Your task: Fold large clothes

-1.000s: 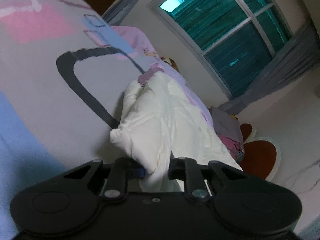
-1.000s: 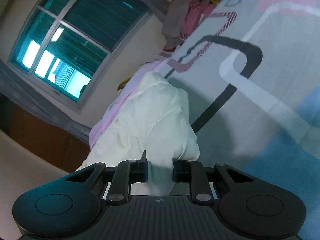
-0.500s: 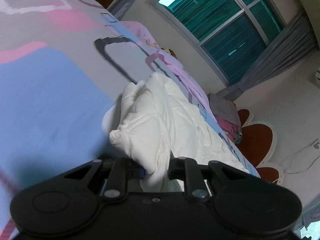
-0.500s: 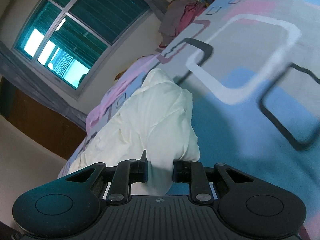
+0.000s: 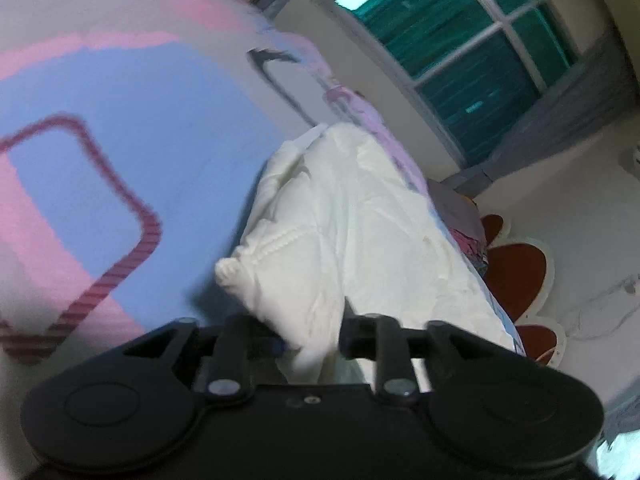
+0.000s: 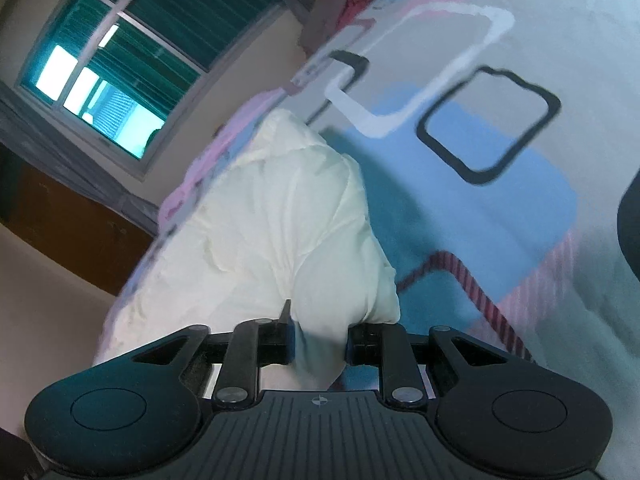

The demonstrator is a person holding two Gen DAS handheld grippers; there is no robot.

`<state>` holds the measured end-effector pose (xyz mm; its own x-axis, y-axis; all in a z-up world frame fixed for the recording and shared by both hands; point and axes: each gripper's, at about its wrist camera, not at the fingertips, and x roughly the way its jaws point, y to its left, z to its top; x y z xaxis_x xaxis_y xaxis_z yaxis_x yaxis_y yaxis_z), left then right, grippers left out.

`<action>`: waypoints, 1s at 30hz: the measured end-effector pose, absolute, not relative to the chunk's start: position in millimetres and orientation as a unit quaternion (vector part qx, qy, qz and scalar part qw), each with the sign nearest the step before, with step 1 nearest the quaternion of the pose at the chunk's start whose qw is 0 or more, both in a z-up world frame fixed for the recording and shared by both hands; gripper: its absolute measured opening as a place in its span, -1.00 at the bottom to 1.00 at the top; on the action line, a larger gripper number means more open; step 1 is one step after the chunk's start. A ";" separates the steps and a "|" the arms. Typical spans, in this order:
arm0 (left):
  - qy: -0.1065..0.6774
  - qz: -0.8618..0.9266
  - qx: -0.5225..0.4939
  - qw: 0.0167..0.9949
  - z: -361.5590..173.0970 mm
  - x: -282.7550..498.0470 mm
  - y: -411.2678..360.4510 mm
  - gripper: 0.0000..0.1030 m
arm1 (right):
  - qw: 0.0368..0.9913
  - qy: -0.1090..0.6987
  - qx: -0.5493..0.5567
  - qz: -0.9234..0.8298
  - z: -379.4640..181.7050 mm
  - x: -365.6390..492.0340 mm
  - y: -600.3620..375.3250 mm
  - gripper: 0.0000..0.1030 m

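A cream-white garment (image 5: 360,232) lies bunched on a bed sheet (image 5: 132,152) printed with blue, pink and grey blocks and dark outlined squares. The same garment (image 6: 280,216) runs toward the bed's far edge in the right wrist view. The left gripper (image 5: 314,344) has a corner of the cloth between its fingers; its jaws are opening, and whether the pads still press cannot be told. The right gripper (image 6: 318,340) likewise has a fold between its opening jaws, contact uncertain. A window (image 5: 460,52) with teal blinds stands beyond. Clothes (image 6: 348,4) are piled at the far end.
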<state>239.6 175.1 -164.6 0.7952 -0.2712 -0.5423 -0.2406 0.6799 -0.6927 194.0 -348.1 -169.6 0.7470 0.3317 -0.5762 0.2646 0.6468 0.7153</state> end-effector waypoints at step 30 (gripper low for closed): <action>0.284 0.005 -0.470 0.836 -184.1 250.4 195.0 -0.25 | 0.904 0.353 0.208 0.125 -113.3 259.8 -160.5 -0.87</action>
<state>250.4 195.0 -184.1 0.8382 -0.2585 -0.4802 -0.2759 0.5586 -0.7822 259.8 -160.5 -113.3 0.7193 0.3727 -0.5863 -0.0790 0.8823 0.4640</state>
